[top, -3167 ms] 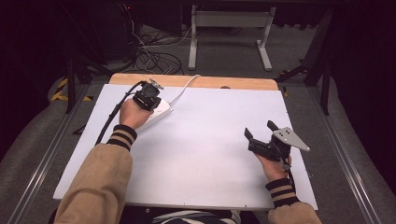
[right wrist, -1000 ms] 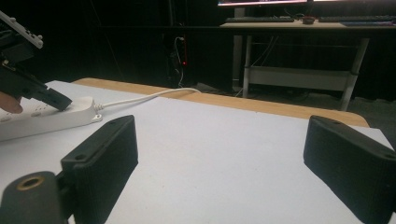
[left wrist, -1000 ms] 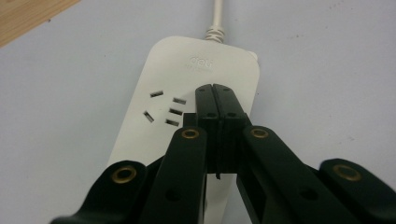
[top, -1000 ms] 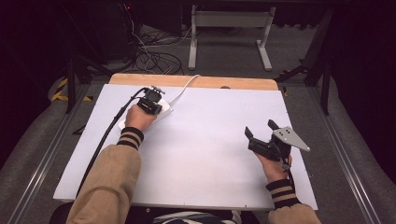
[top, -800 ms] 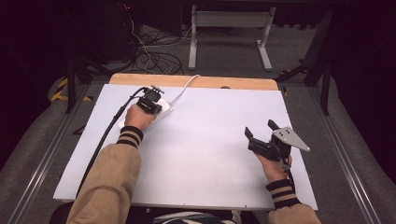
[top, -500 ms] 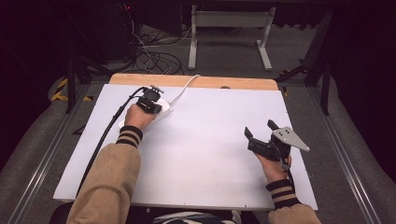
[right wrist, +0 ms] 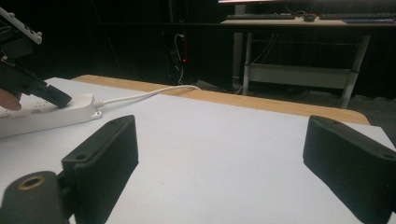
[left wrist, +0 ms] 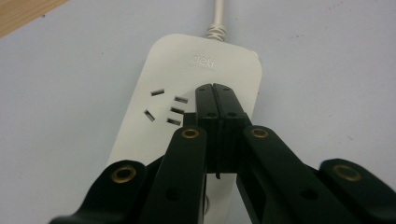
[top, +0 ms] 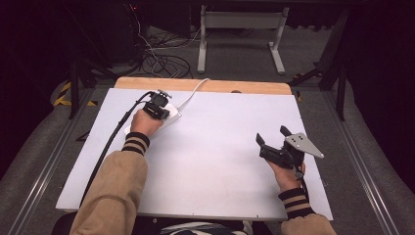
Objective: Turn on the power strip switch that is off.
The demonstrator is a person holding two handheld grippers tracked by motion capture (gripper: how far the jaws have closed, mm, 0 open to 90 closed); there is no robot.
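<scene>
Since the earliest picture the left sleeve has been brought in nearer the left gripper and its black cable has been swung out to the left; over the last second nothing has been moved.

At the far left of the white table (top: 215, 161), the left gripper (top: 161, 106) is held with its jaws pressed together, tips set down on the top face of the white power strip (left wrist: 187, 93), just right of a group of socket slots. The power strip is laid near the table's far left corner, and its white cord (top: 193, 90) is led off over the wooden back edge. Well apart at the right, the right gripper (top: 274, 139) is held above bare table, its jaws spread wide with nothing between them.
</scene>
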